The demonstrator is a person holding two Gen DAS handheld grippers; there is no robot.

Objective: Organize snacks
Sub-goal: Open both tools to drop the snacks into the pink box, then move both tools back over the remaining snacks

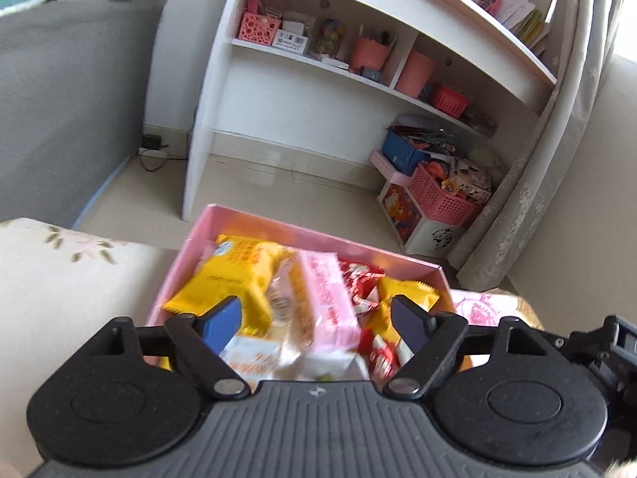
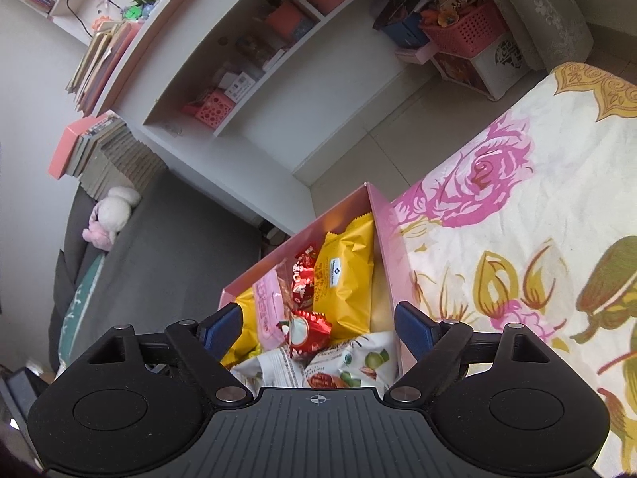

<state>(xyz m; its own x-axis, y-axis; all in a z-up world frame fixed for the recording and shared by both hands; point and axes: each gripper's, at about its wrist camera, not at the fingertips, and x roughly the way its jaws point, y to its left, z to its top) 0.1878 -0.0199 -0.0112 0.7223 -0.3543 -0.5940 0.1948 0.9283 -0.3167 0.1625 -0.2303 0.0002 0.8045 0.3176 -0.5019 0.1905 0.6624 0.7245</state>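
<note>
Snacks fill the shallow pink cardboard box (image 1: 187,255) in the left wrist view, and the left tongs (image 1: 316,320) hang right over it with the blue pads spread wide and nothing between them. Under the left pad lies a big yellow crinkle-edged packet (image 1: 235,275); a long pink wrapped bar (image 1: 328,298) runs down the middle, red-and-white candy wrappers (image 1: 360,275) crowd to its right, and a smaller yellow packet (image 1: 406,290) peeks out by the right pad. Everything in the box is a bit blurred here. The box sits on a floral bedspread (image 1: 59,275), and beyond it a white open shelf unit (image 1: 318,91) stands on the floor, with a pink lattice basket (image 1: 442,195) heaped beside it and a pale curtain (image 1: 557,127) hanging at the right. Over to the right wrist view: the right tongs (image 2: 318,330) are open too, empty, poised above the near end of the same pink cardboard box (image 2: 392,247). Sharp picture this time, showing a yellow packet with a blue-and-white label (image 2: 346,279) against the right wall, a red foil candy (image 2: 308,330) just between the pads, a white pouch printed with green and red fruit (image 2: 350,362) nearest the camera, and the pink bar (image 2: 268,306) to the left. The bedspread with its big pink rose (image 2: 489,183) stretches off to the right of the box.
</note>
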